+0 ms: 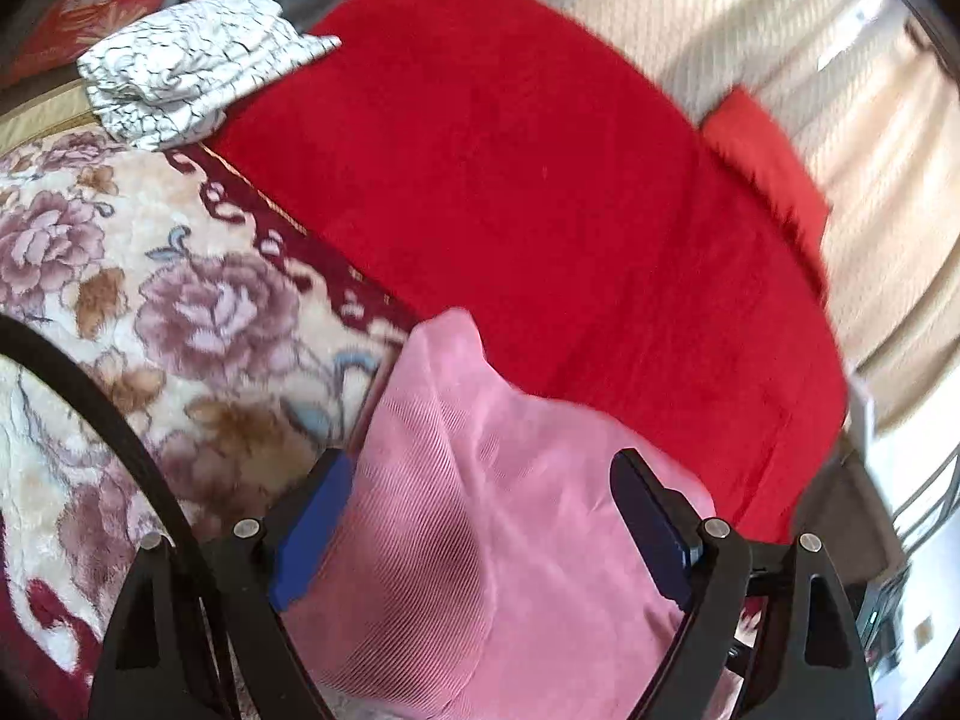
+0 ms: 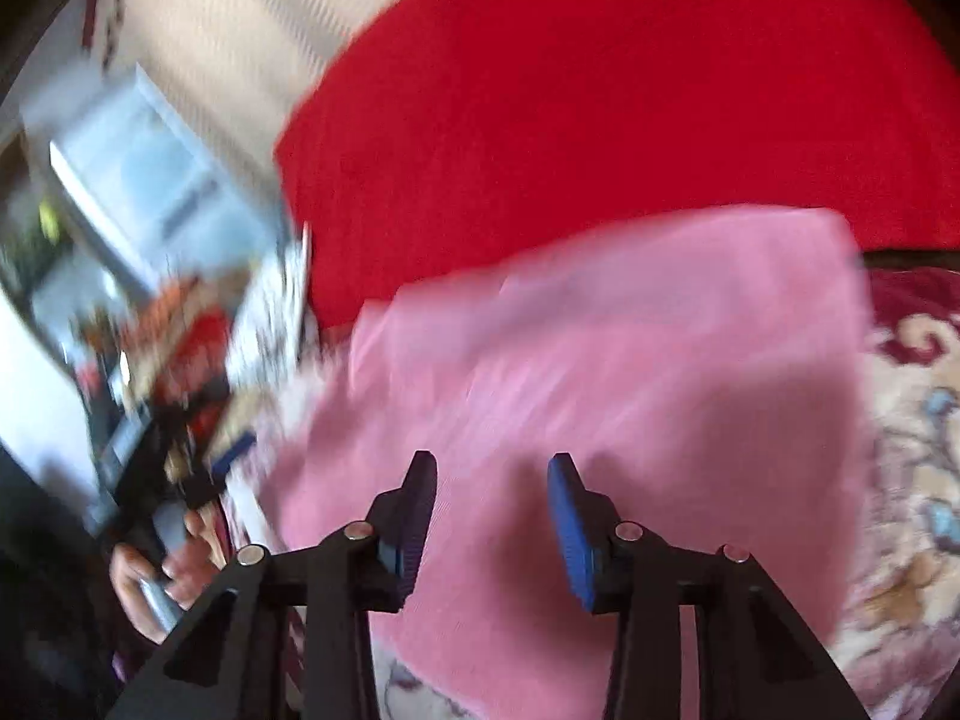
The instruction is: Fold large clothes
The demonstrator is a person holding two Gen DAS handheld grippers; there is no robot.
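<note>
A pink ribbed garment (image 1: 480, 540) lies bunched on the bed, partly on a red blanket (image 1: 510, 180) and partly on a floral blanket (image 1: 180, 312). My left gripper (image 1: 480, 468) stands wide open with the pink cloth bulging up between its blue pads; the pads do not pinch it. In the right wrist view the pink garment (image 2: 630, 348) spreads flatter and is blurred. My right gripper (image 2: 493, 461) hovers over it, partly open, with nothing clamped between its fingers.
A folded white cloth with black crackle lines (image 1: 186, 66) sits at the far left of the bed, and a red cushion (image 1: 768, 162) lies at the right. Beyond the red blanket (image 2: 600, 90) is striped beige fabric (image 1: 750, 18). A person's hand (image 2: 156, 576) shows at the lower left.
</note>
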